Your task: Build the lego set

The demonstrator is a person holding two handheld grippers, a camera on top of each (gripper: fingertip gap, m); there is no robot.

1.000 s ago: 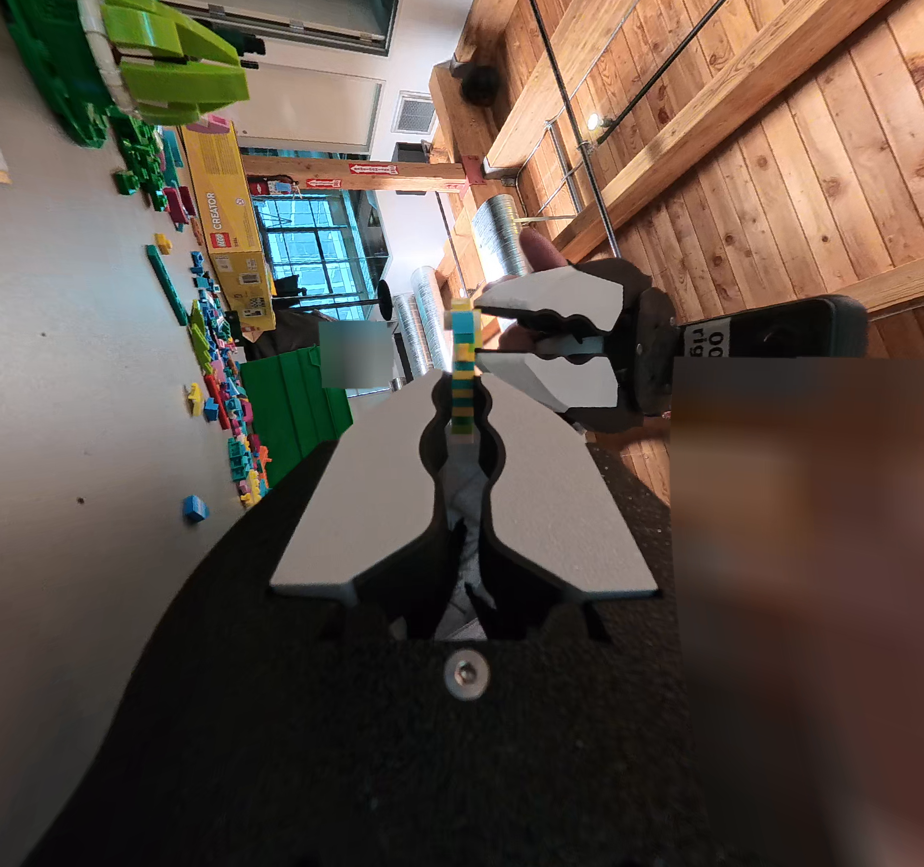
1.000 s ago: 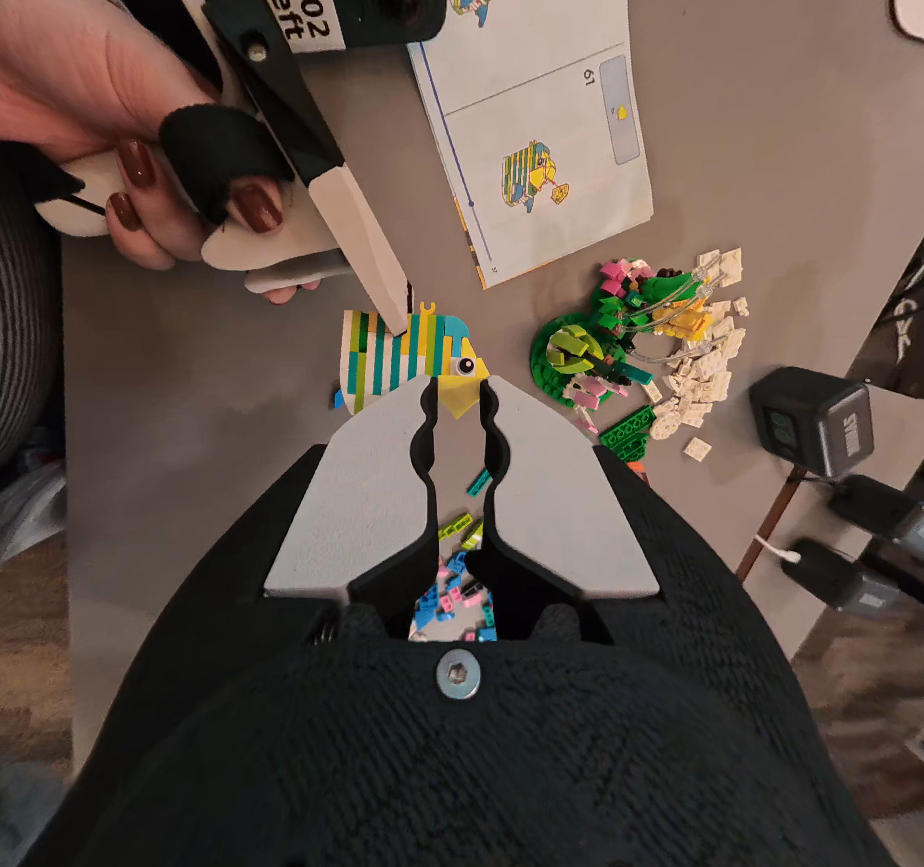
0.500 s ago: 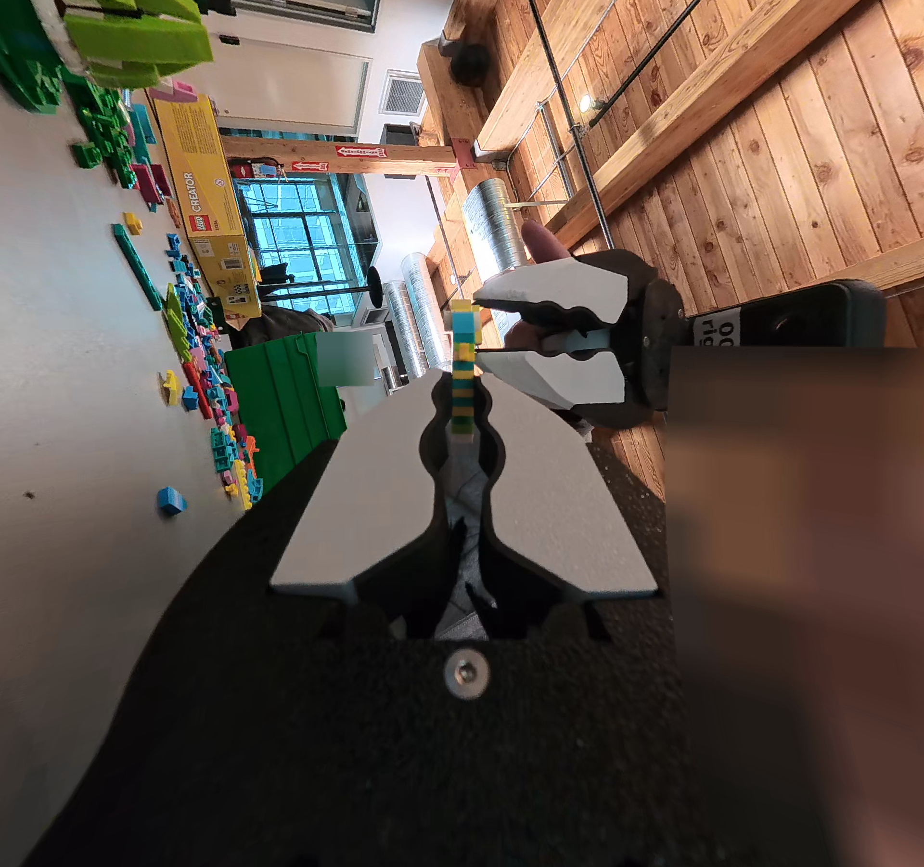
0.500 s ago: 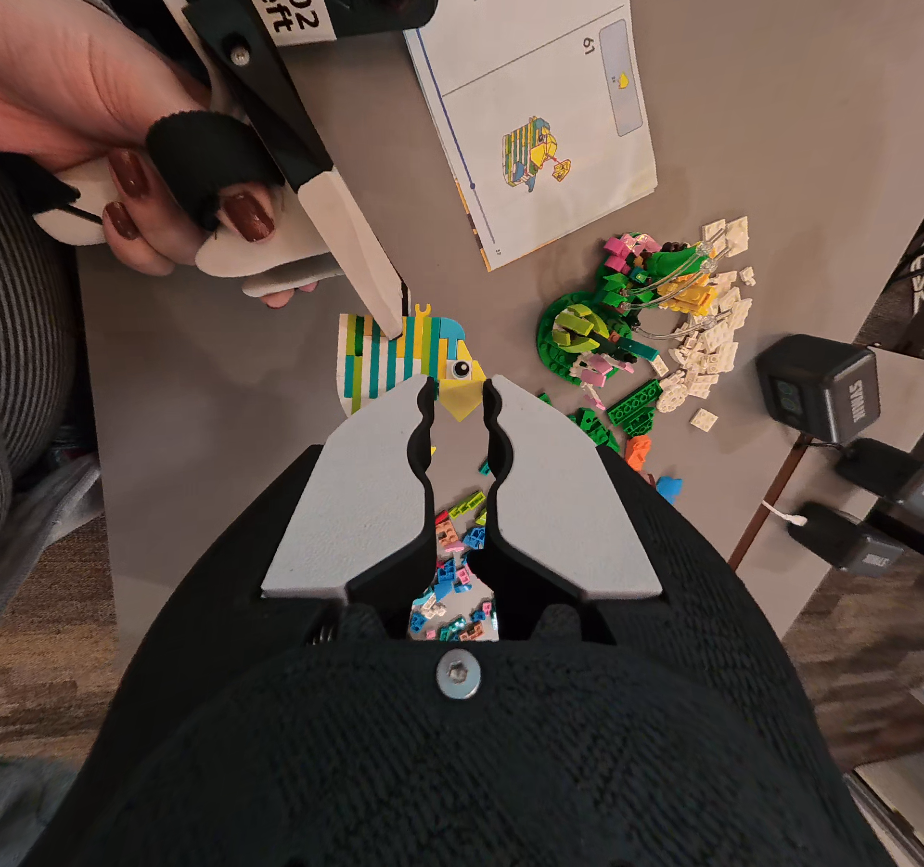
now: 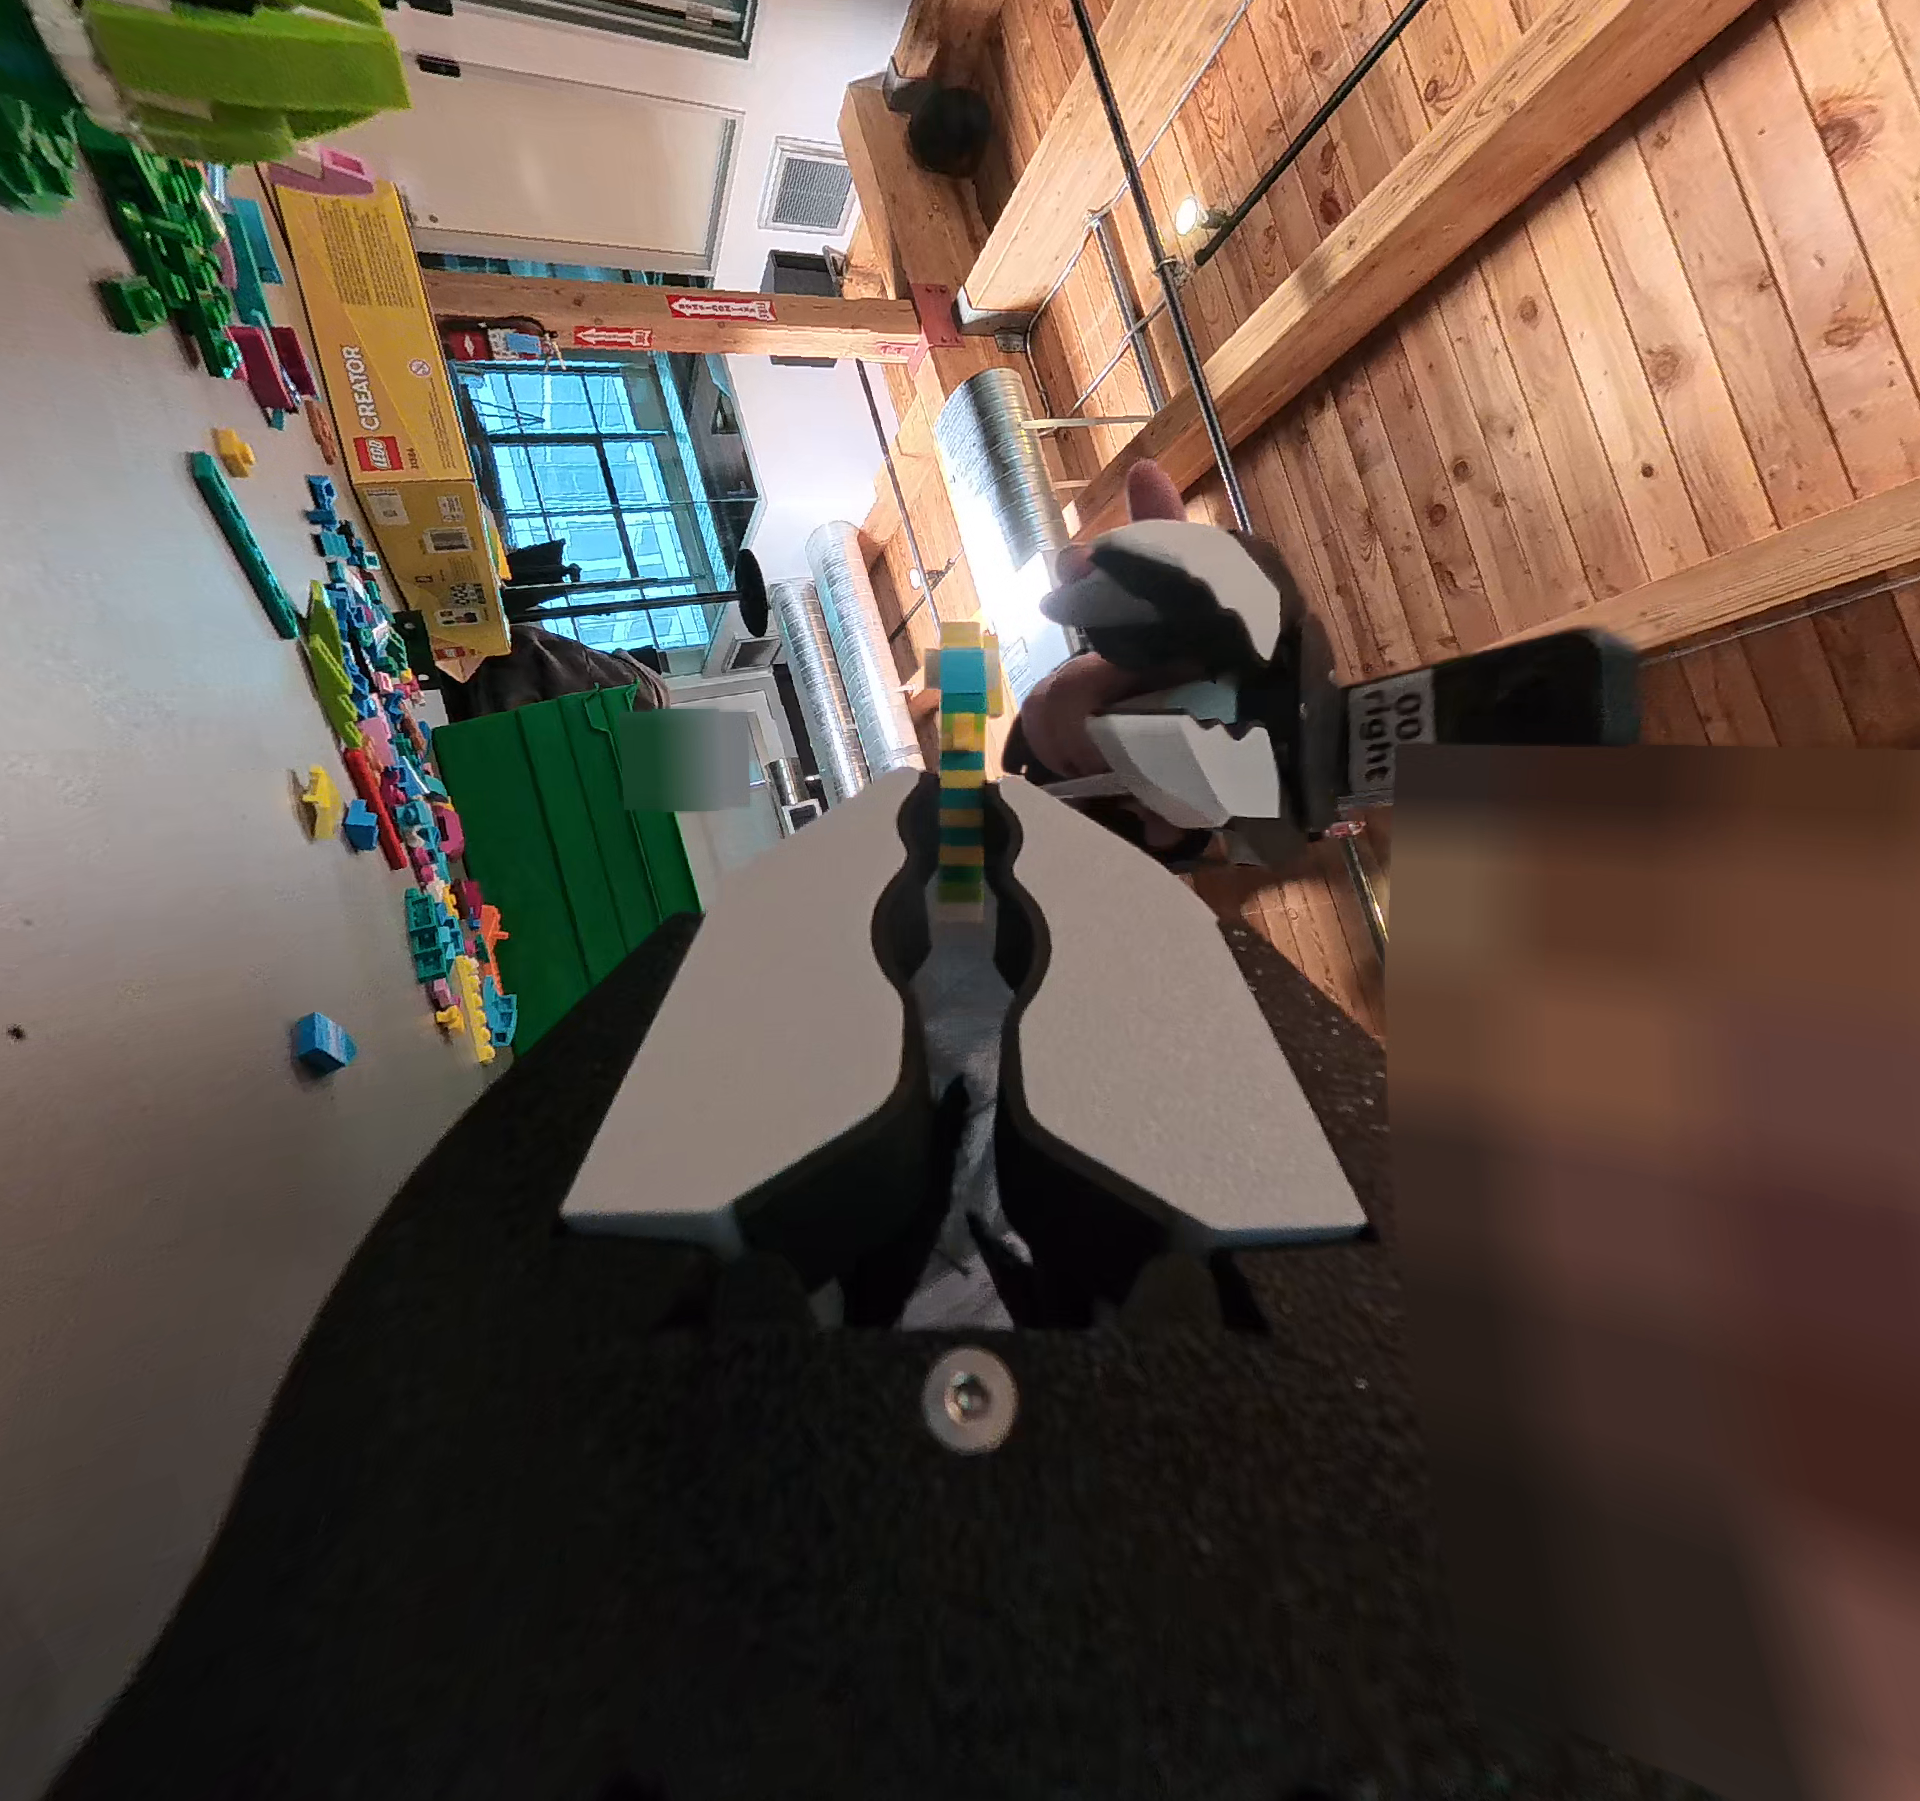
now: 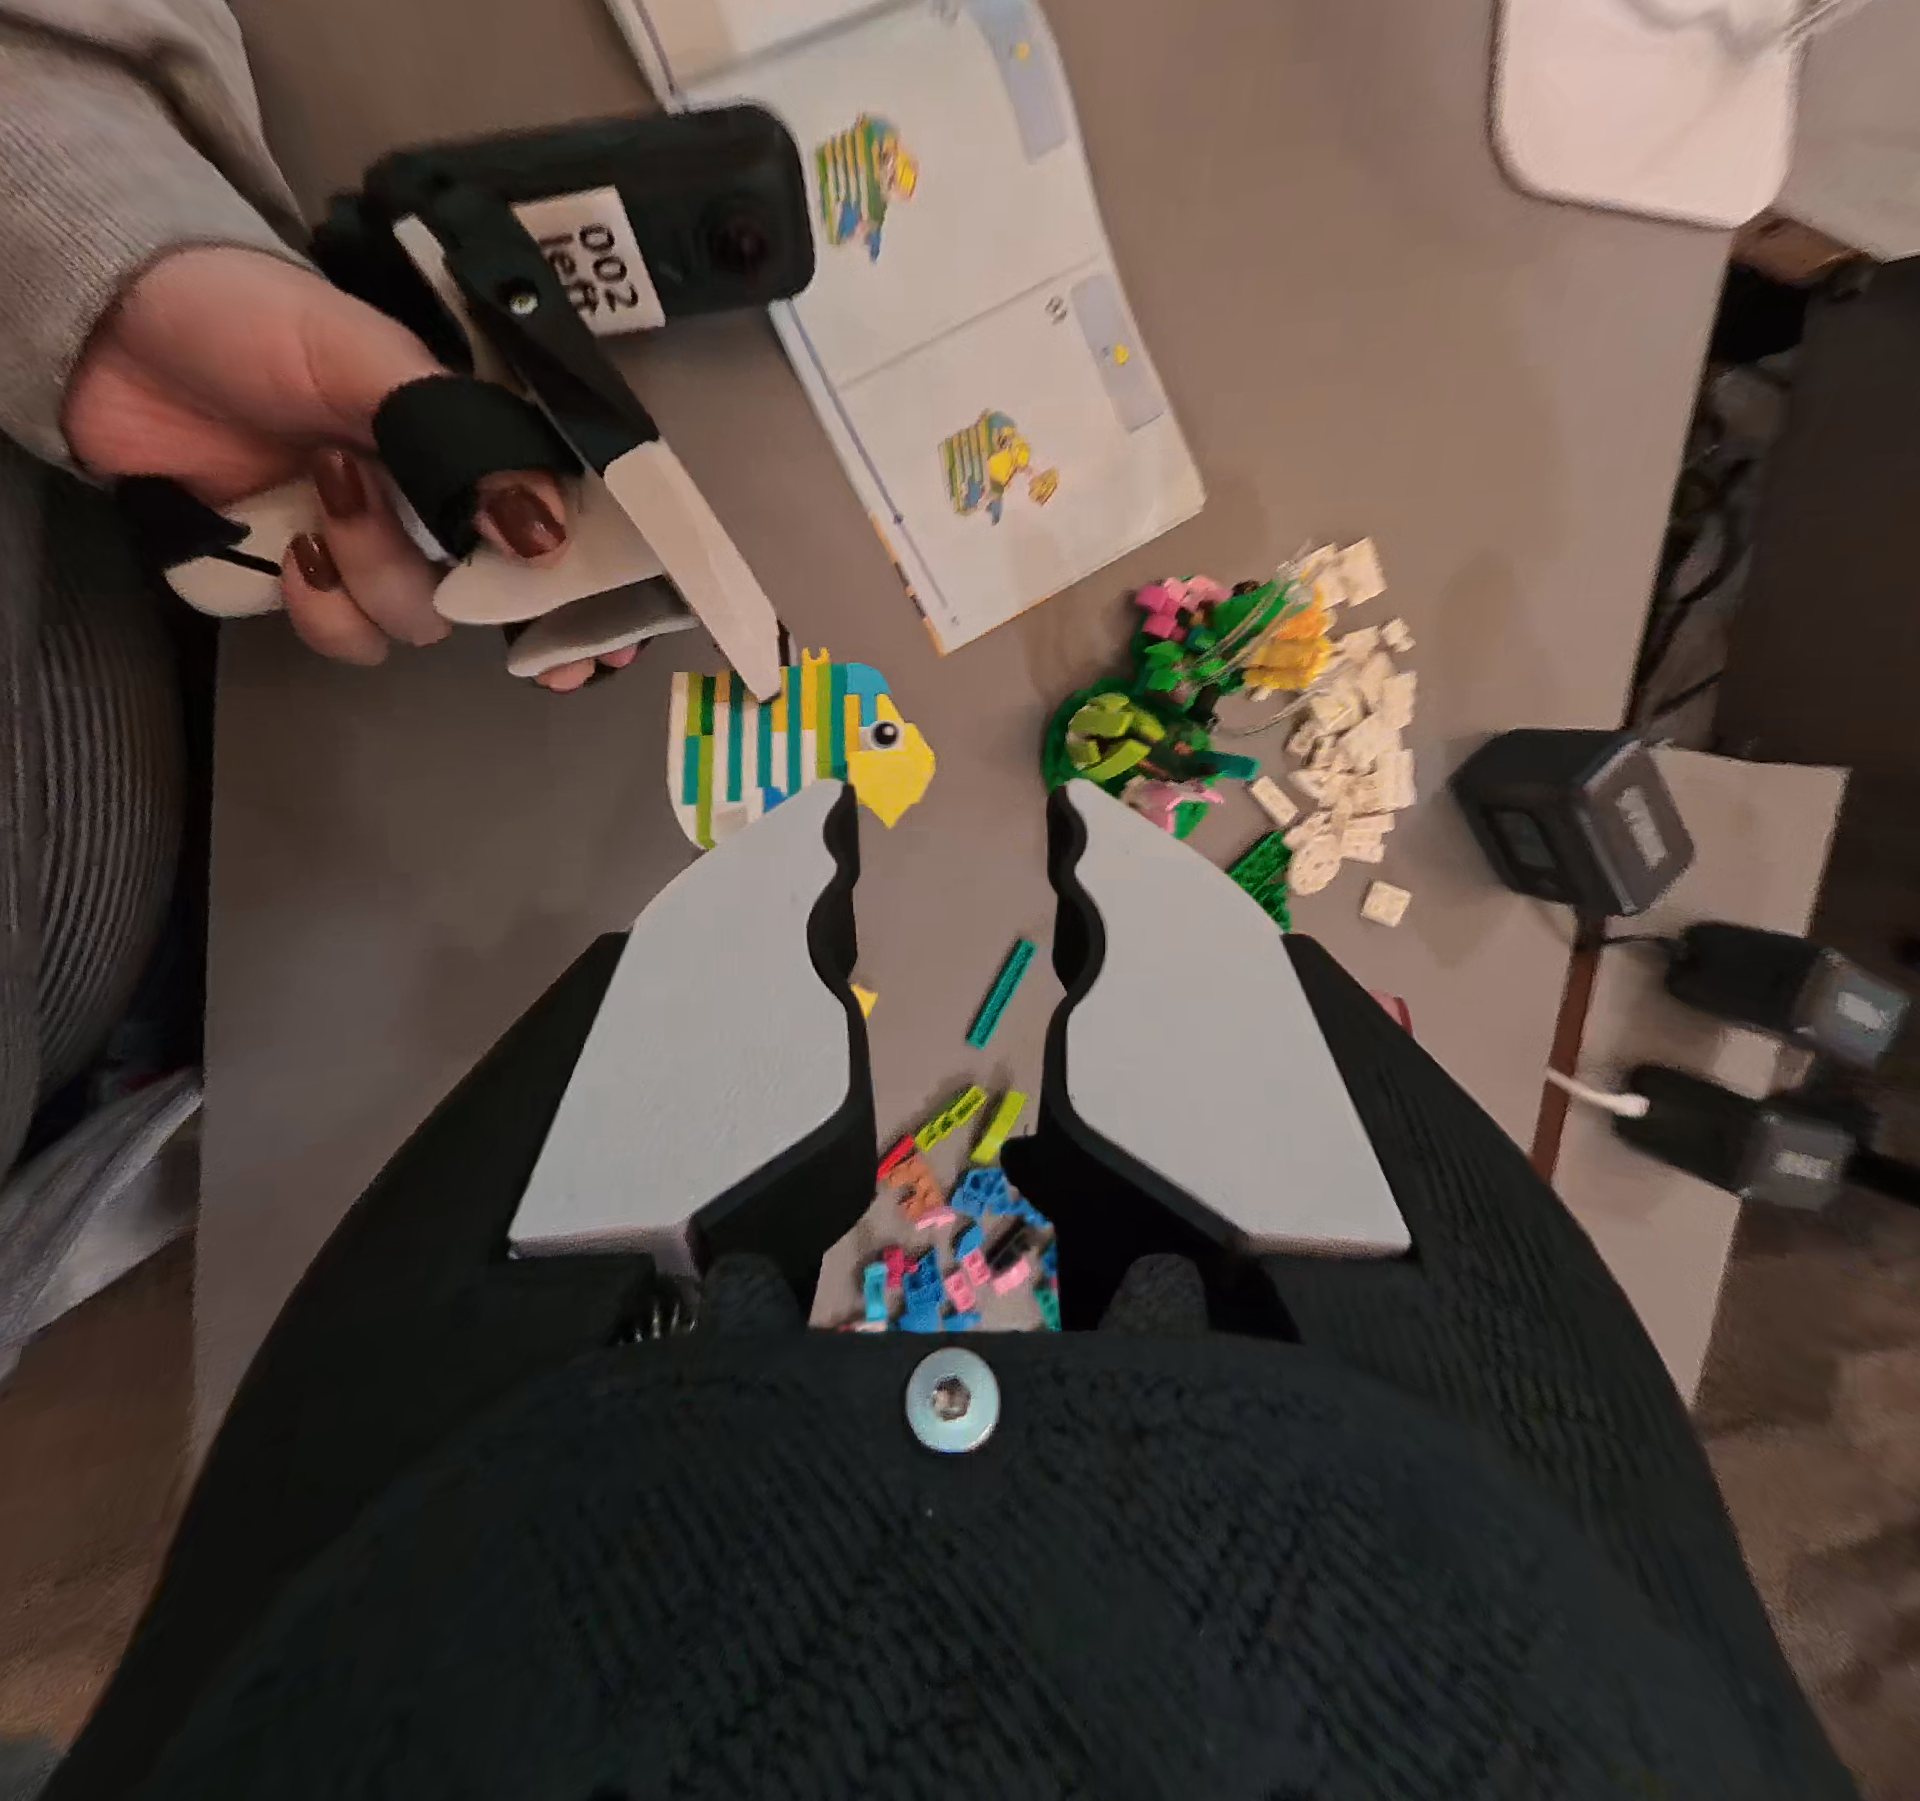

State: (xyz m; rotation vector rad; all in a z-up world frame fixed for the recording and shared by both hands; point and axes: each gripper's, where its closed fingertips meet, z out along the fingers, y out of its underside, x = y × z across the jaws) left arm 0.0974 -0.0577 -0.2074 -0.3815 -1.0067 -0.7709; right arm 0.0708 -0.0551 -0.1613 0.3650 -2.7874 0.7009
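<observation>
A striped fish model (image 6: 821, 743) in white, green, teal and yellow, with a yellow snout and one eye, hangs above the grey table (image 6: 416, 868). My left gripper (image 6: 764, 681) is shut on its upper back. In the left wrist view the fish (image 5: 961, 712) shows edge-on between that gripper's tips (image 5: 961, 785). My right gripper (image 6: 954, 801) is open and empty, its tips just below the fish's snout and apart from it. It also shows in the left wrist view (image 5: 1049, 681), to the right of the fish.
An open instruction booklet (image 6: 987, 349) lies behind the fish. A green plant build (image 6: 1112, 733) and white pieces (image 6: 1351, 743) lie right of it, near black chargers (image 6: 1569, 816) at the table edge. Loose coloured pieces (image 6: 956, 1232) and a teal bar (image 6: 1001, 991) lie under my right gripper. A yellow box (image 5: 384, 421) and green bin (image 5: 561, 847) stand farther off. My right fingertips sit around 6 cm from my left ones.
My right gripper, nearly closed at the fish's yellow snout before, has opened and drawn back from it. My left gripper still holds the fish.
</observation>
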